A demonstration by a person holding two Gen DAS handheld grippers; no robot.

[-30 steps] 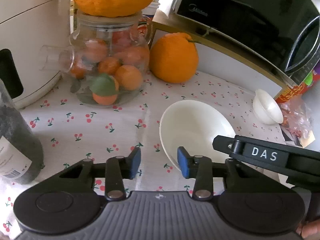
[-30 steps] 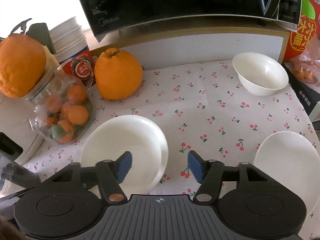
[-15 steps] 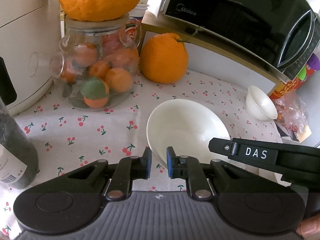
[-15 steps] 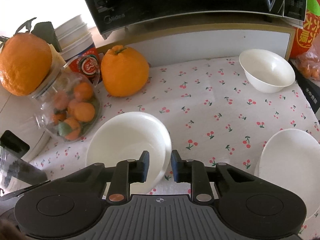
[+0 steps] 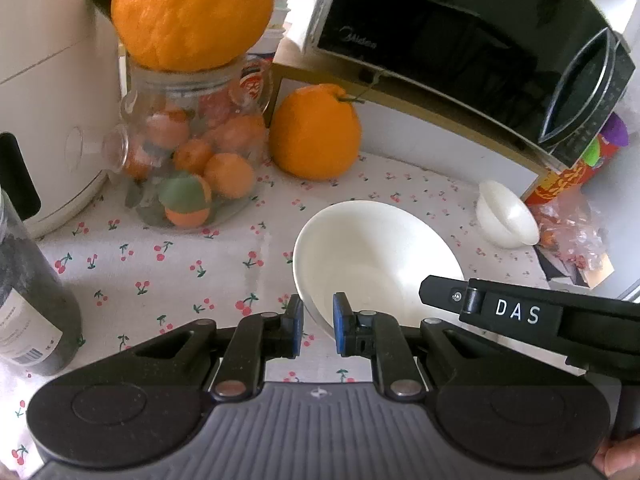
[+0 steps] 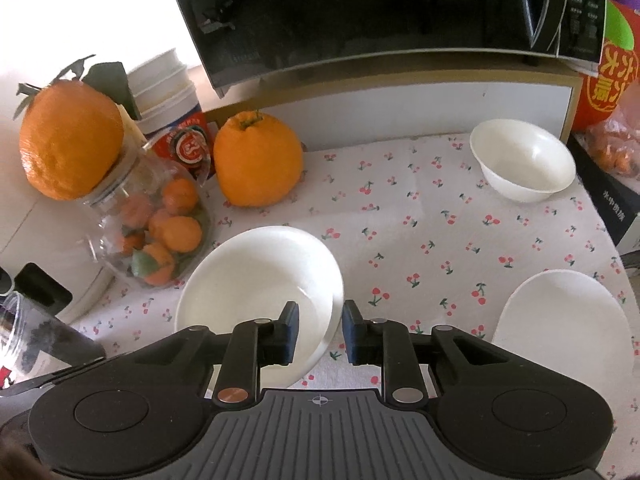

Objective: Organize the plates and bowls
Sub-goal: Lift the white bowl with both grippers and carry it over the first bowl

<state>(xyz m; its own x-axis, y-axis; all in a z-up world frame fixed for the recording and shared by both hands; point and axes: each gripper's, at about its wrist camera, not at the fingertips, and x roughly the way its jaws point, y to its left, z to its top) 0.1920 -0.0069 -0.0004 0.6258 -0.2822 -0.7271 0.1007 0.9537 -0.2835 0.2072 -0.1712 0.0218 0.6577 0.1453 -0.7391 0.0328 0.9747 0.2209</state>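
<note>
Two grippers, left gripper (image 5: 316,322) and right gripper (image 6: 319,330), astride one bowl's (image 6: 256,276) rim

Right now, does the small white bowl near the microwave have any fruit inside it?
No, in the right wrist view the small white bowl shows only its bare white inside, with nothing in it.

A wide, shallow white bowl (image 6: 256,276) sits upright on a cherry-print worktop (image 6: 420,232), near its front left, just beside a glass jar of small oranges. A smaller, deeper white bowl (image 6: 524,160) stands upright at the back right, well apart from it. A plain white plate (image 6: 568,320) lies flat at the front right edge. All three look empty.
</note>
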